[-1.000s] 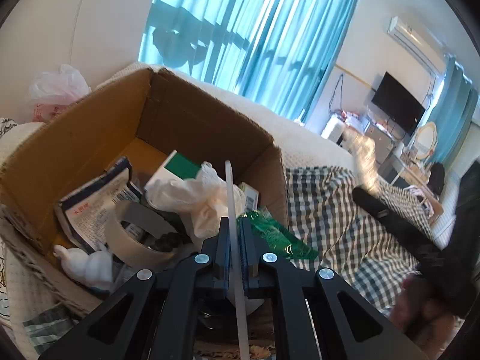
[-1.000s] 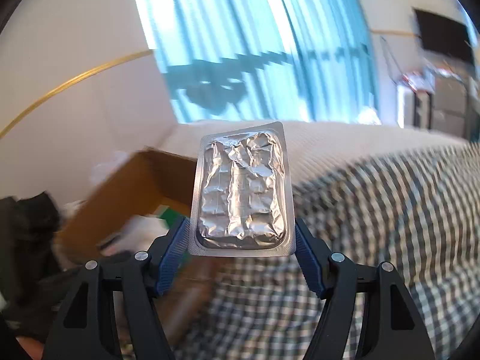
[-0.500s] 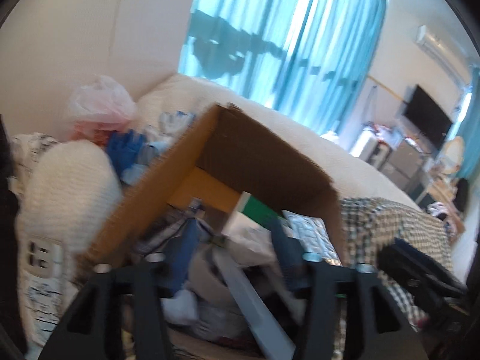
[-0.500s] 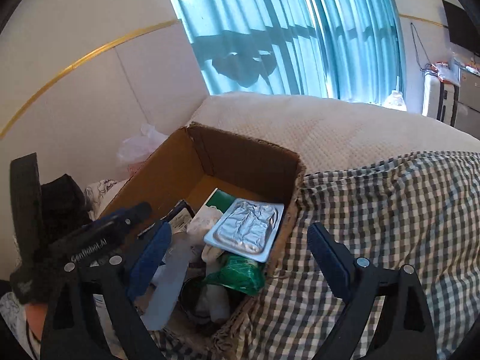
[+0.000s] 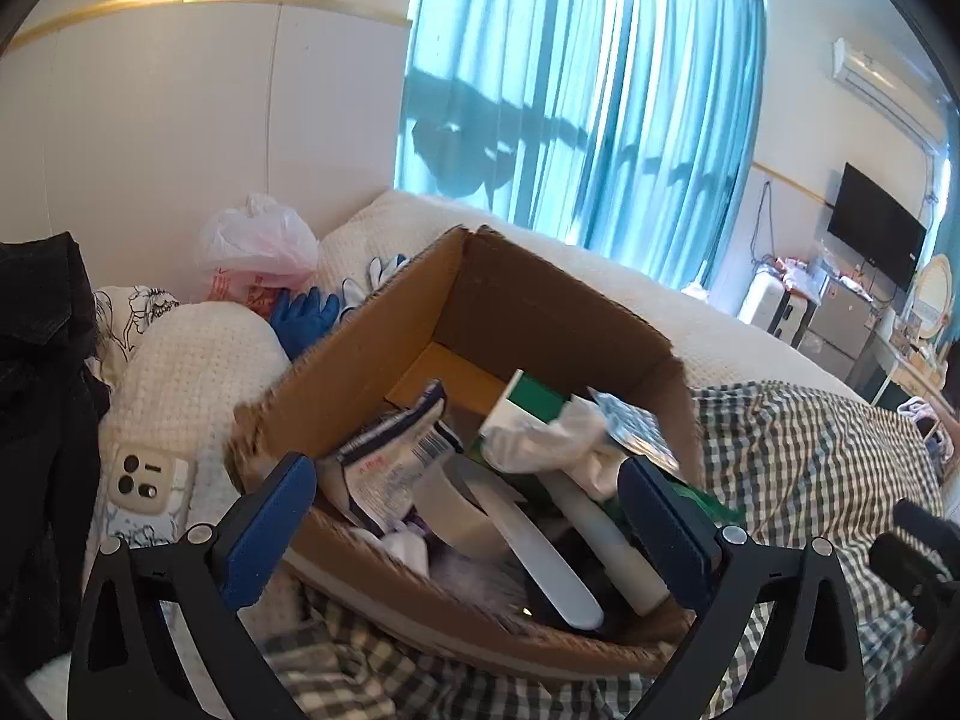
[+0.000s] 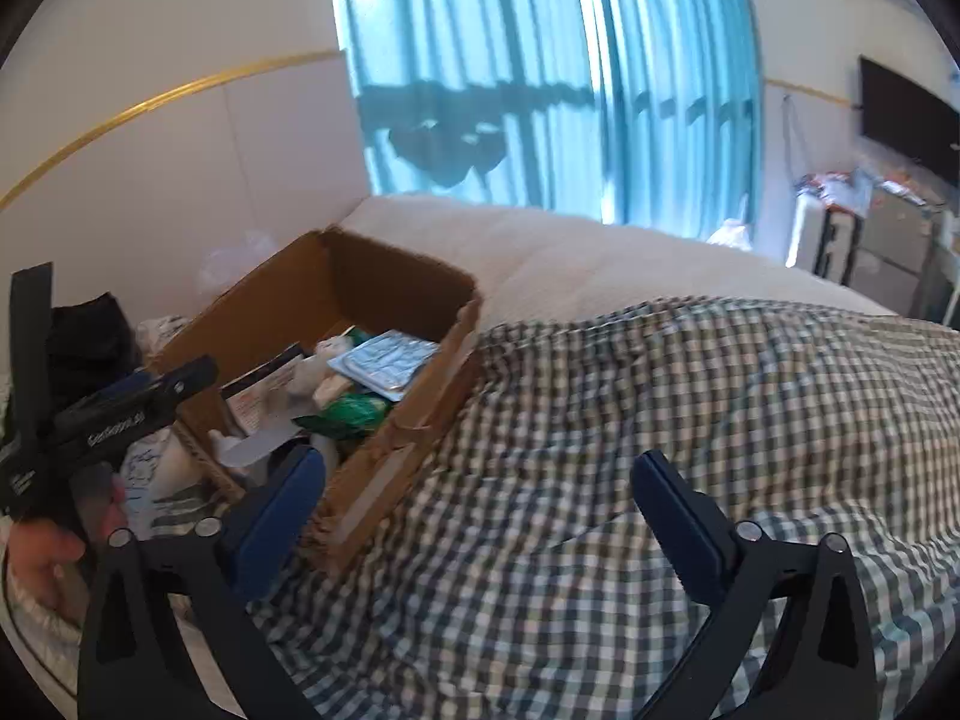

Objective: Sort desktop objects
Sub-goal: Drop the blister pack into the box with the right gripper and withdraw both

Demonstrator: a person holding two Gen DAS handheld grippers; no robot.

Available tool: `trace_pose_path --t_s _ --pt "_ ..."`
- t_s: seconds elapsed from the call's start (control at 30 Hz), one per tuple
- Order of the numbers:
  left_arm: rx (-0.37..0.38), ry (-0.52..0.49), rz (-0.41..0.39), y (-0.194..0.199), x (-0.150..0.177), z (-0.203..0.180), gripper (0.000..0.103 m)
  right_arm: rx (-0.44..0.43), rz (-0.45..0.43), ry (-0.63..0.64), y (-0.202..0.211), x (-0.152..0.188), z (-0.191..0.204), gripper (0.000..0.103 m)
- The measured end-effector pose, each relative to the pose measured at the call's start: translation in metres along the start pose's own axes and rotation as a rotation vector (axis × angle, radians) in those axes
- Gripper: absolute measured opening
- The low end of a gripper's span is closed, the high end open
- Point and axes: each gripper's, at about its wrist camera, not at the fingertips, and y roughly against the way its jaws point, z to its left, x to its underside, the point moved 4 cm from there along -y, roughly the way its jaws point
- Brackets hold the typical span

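We see our left gripper (image 5: 468, 516) opening wide and empty over the cardboard box (image 5: 540, 312), where the blister pack (image 5: 630, 423) lies. Our right gripper (image 6: 477, 516), also opening and empty, faces the checked blanket (image 6: 690, 420). A phone (image 5: 144, 483) lies beside the box.

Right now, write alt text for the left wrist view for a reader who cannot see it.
An open cardboard box crammed with packets, a tape roll and a blister pack sits on a checked bedcover. The left gripper, jaws opening and empty, frames it; teal curtains hang behind.
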Motion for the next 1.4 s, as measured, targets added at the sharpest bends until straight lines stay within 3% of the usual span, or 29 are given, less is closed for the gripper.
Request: trace_pose_path --t_s 0.27,0.53,0.67,0.87,1.4 --pt "0.032 0.013 -0.076 0.004 0.016 -0.021 0.103 0.071 0.052 -0.042 -0.024 0.011 -0.009 0.103" --pt "0.078 -0.036 -0.064 0.003 0.021 -0.036 0.103 0.106 0.058 -0.064 -0.025 0.014 -0.013 0.103" --pt "0.095 -0.058 -0.094 0.007 0.021 -0.04 0.103 0.108 0.055 -0.052 -0.025 0.017 -0.01 0.103" --pt "0.06 -0.113 -0.08 0.003 0.024 -0.047 0.103 0.104 0.069 -0.05 -0.026 0.021 -0.009 0.103" --pt "0.061 -0.09 -0.046 -0.005 0.026 -0.04 0.103 0.1 0.098 -0.04 -0.032 0.028 -0.002 0.103"
